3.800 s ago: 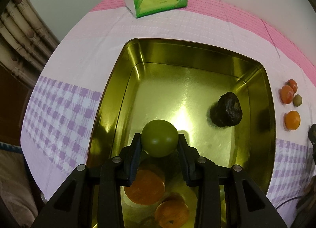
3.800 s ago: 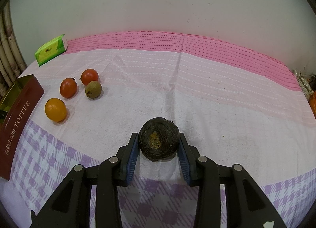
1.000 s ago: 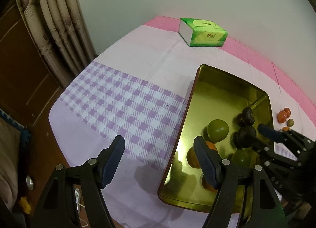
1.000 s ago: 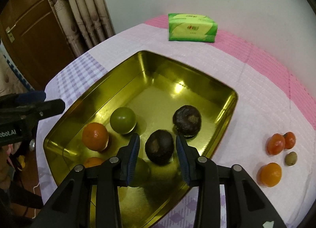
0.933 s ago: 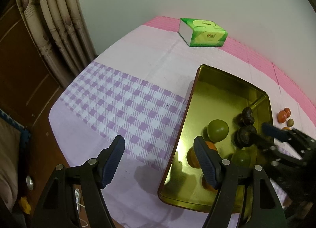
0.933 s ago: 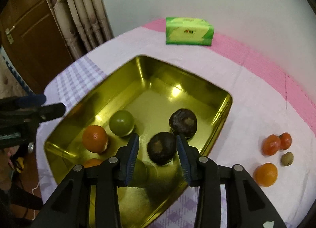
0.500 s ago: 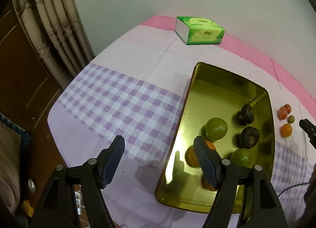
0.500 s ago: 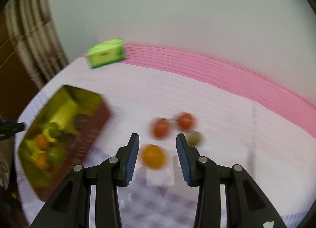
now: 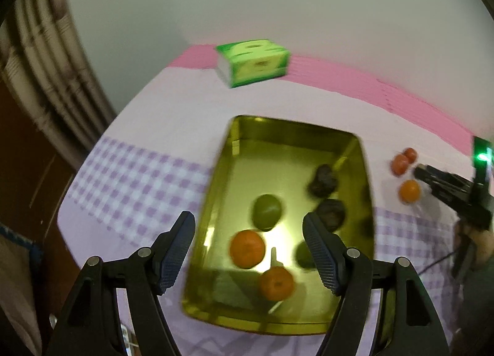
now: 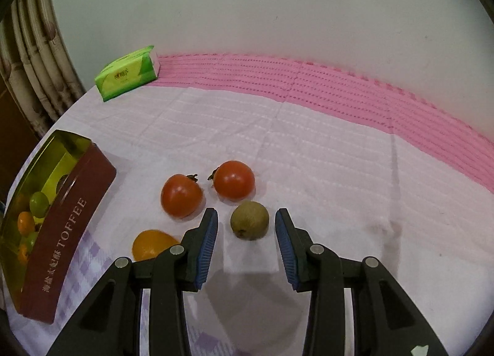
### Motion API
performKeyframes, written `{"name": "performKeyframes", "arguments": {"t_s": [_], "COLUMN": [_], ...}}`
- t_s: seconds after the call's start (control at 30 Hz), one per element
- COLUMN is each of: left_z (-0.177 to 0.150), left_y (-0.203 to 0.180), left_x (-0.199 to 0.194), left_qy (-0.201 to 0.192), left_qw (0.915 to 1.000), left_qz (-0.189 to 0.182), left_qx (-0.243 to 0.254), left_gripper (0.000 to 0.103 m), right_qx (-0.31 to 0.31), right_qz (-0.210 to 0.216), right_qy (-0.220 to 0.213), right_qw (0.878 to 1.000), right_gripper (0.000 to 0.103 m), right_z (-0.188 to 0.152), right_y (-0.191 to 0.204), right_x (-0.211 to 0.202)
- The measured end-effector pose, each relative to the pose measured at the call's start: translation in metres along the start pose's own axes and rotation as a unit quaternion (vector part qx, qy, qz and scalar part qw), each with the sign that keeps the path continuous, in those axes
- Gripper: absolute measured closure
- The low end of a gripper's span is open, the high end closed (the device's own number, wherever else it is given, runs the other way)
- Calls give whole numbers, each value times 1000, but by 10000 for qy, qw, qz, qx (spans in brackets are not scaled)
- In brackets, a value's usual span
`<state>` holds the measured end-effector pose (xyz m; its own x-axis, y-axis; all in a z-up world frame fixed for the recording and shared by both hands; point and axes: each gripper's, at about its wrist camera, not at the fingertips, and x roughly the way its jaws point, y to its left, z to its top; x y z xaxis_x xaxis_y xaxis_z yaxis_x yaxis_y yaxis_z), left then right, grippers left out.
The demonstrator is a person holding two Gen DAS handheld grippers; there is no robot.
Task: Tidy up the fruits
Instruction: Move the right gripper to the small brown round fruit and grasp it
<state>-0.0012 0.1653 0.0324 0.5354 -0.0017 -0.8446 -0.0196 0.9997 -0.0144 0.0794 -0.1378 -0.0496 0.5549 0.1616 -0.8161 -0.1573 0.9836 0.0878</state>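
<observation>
A gold tin (image 9: 222, 171) holds two oranges (image 9: 247, 248), green fruits (image 9: 267, 211) and two dark fruits (image 9: 330, 213). My left gripper (image 9: 248, 251) is open and empty, held above the tin's near end. My right gripper (image 10: 246, 240) is open around a small brown kiwi (image 10: 249, 220) on the cloth, its pads apart from it. Two red tomatoes (image 10: 181, 195) (image 10: 234, 180) lie just beyond the kiwi. An orange (image 10: 152, 245) lies left of the right gripper, partly hidden by its finger. The right gripper also shows in the left wrist view (image 9: 432, 177).
A green tissue pack (image 10: 126, 76) lies at the far left of the table by the wall. The tin's brown side reading TOFFEE (image 10: 68, 232) stands left of the loose fruit. Curtains (image 10: 34, 72) hang beyond the table's left edge.
My right gripper let go of the dark fruit in the tin, swung right and came down around the kiwi. My left gripper moved over the tin's near end.
</observation>
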Motion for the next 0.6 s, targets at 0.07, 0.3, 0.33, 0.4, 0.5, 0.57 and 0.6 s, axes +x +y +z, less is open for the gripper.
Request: {"name": "performKeyframes", "arguments": {"t_s": [0.07,0.3,0.33,0.4,0.5,0.57,0.6], "left_z": [6,16,16,14,13,14,15], "left_y": [-20,-105,-119,-144,-171,-183,-188], "left_x": [0,13,16,24,37,46,51], "left_qy": [-12,90,123,142,233,307,343], "left_qw": [9998,9952,9935,9901,9868,9854,9854], "left_qz": [-121,-698,-803,-951,-1125,-1284,-1296], "left_qx": [166,679,795,1024,1140,1075,1053], "left_gripper": [30,30,30,30,30,30,30], "right_qx": [-35,157,162,169,247,311,324], "right_qz": [16,-312,-423,-651,-810,-833,-851], "right_qy": [11,-256,-273,-279,-286,-293,-290], "right_qw": [10000,9991,9986,9973,9960,9956,9954], "right_gripper": [78,78,78,78,78,78,78], "right_z": [-3,-28,-34,-45,-58,-65,-67], "right_y": [-2,-21,-26,-36,-47,-54,-55], "right_x": [2,-29,-34,-42,-52,-56,-57]}}
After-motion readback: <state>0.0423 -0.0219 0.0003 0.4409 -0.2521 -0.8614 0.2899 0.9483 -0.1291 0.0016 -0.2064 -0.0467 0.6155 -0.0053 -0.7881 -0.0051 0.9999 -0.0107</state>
